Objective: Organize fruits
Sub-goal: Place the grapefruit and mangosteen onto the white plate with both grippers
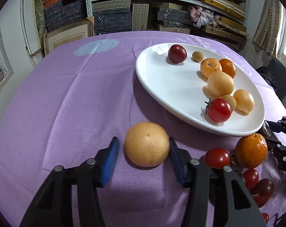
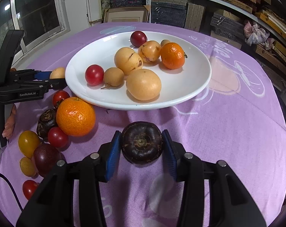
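A white oval plate on the purple cloth holds several fruits: yellow ones, an orange, red ones. My left gripper is open around a pale yellow round fruit on the cloth; the right pad touches it, the left pad stands a little apart. In the right wrist view this gripper shows at the left, beside that fruit. My right gripper is open around a dark purple mangosteen on the cloth, with small gaps at both pads.
Loose fruits lie left of the right gripper: an orange, cherry tomatoes, a dark plum, a yellow tomato. Shelves of boxes stand behind the table. A window is at the left.
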Available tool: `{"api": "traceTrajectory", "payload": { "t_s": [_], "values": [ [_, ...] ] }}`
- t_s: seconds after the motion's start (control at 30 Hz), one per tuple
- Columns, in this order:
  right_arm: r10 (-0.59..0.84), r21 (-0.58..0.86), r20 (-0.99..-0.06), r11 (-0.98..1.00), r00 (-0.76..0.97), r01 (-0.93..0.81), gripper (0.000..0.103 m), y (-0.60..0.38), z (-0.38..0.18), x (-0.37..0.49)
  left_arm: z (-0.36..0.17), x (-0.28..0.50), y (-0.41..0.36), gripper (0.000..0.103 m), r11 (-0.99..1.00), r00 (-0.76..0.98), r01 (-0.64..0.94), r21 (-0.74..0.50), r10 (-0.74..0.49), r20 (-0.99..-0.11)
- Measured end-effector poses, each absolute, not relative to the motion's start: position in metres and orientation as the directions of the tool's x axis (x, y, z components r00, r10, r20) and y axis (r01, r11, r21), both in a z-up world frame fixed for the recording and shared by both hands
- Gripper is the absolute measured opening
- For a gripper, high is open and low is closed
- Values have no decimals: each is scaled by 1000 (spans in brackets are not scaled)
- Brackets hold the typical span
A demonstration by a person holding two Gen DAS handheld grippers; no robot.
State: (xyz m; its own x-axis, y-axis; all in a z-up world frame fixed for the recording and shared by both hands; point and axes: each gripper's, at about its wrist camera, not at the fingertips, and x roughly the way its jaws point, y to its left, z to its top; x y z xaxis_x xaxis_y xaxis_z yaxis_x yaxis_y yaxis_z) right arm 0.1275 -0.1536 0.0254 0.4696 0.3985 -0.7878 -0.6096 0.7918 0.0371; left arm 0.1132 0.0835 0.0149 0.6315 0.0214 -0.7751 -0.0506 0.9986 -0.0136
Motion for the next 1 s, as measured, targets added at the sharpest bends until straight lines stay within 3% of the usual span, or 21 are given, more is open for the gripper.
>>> {"api": "traceTrajectory", "payload": {
  "t_s": [0.2, 0.4, 0.53, 0.73, 0.8, 0.87, 0.9, 1.0],
  "values": [
    [401, 38, -783, 793, 474, -608, 42, -156, 27, 127, 26, 99, 81, 45, 998, 685, -63, -6, 39, -727],
    [512, 160, -720, 779, 469, -606, 42, -186, 63, 122, 70, 95, 74, 45, 997, 763, -43, -57, -4, -646],
    [511, 158, -656, 813, 555, -561, 42, -190, 94, 137, 80, 137, 54, 45, 1000, 738, -10, -17, -4, -675],
    [449, 124, -710, 838, 543, -531, 42, -154, 75, 192, 59, 190, 44, 45, 999, 695, -30, -44, -11, -719],
    [454, 148, -713, 843, 535, -517, 42, -149, 66, 206, 54, 194, 41, 56, 999, 692, -27, -41, -11, -721],
    [456, 163, -701, 851, 548, -499, 43, -150, 62, 209, 53, 189, 39, 81, 1000, 706, -25, -18, 5, -709],
    [471, 179, -686, 848, 555, -498, 50, -154, 64, 207, 54, 184, 39, 85, 1000, 717, -25, -10, 11, -697],
    [493, 211, -633, 852, 597, -479, 86, -172, 82, 191, 64, 168, 45, 97, 998, 747, -53, -17, 28, -665]
  ]
}}
